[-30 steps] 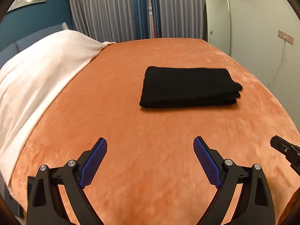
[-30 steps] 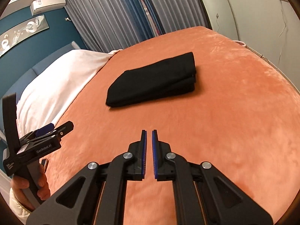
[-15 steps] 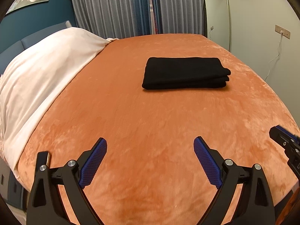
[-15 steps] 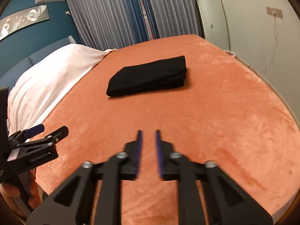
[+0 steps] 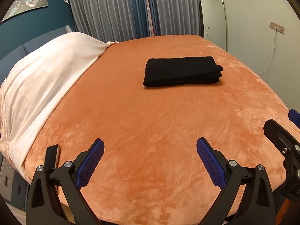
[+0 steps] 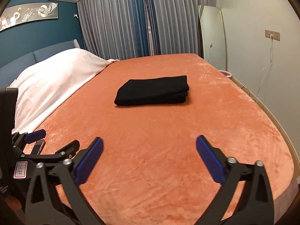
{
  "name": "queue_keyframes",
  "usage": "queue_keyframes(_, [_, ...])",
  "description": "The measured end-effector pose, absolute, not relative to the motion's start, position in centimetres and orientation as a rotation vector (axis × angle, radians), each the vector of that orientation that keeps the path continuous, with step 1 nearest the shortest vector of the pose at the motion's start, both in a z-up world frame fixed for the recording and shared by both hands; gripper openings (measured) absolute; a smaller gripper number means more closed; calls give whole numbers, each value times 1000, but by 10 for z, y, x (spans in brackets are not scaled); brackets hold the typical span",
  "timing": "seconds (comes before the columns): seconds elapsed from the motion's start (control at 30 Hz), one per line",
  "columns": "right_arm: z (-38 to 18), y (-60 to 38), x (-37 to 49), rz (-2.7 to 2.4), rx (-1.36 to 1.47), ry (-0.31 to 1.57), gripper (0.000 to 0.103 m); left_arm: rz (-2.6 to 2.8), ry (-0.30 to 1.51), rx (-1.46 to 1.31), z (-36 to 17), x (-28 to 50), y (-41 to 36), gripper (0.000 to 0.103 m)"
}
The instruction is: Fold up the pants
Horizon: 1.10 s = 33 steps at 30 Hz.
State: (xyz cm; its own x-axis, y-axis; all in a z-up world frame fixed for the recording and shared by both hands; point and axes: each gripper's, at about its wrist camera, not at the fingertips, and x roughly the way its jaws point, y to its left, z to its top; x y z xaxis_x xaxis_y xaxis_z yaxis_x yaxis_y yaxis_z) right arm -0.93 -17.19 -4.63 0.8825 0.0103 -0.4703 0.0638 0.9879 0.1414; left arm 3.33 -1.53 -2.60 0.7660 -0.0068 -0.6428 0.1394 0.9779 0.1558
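The black pants [image 5: 181, 71] lie folded in a flat stack on the orange blanket [image 5: 150, 123], far from both grippers; they also show in the right wrist view [image 6: 152, 92]. My left gripper [image 5: 150, 151] is open and empty, held over the near edge of the bed. My right gripper [image 6: 149, 150] is open and empty too, beside the left one. The right gripper shows at the right edge of the left wrist view [image 5: 281, 136], and the left gripper shows at the lower left of the right wrist view [image 6: 50, 146].
A white cover [image 5: 43, 86] drapes the head of the bed at left. A phone [image 5: 53, 156] lies at the bed's near left corner. A tall mirror [image 5: 212, 16] leans on the right wall, with curtains [image 5: 131, 9] behind the bed.
Both grippers have pulled back from the pants toward the bed's near edge. The right gripper has gone from shut to open. The phone has come into view.
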Motion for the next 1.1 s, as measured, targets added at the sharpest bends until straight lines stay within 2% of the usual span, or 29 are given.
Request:
queue_keyframes(0.3, [-44,-163,-10,-72,146,543,98,-78,681,166,-14,24,-4,98])
queue_keyframes(1.1, [-43,-156,-6,-99,137,541,98,-82,667,148,-10,28,-5,98])
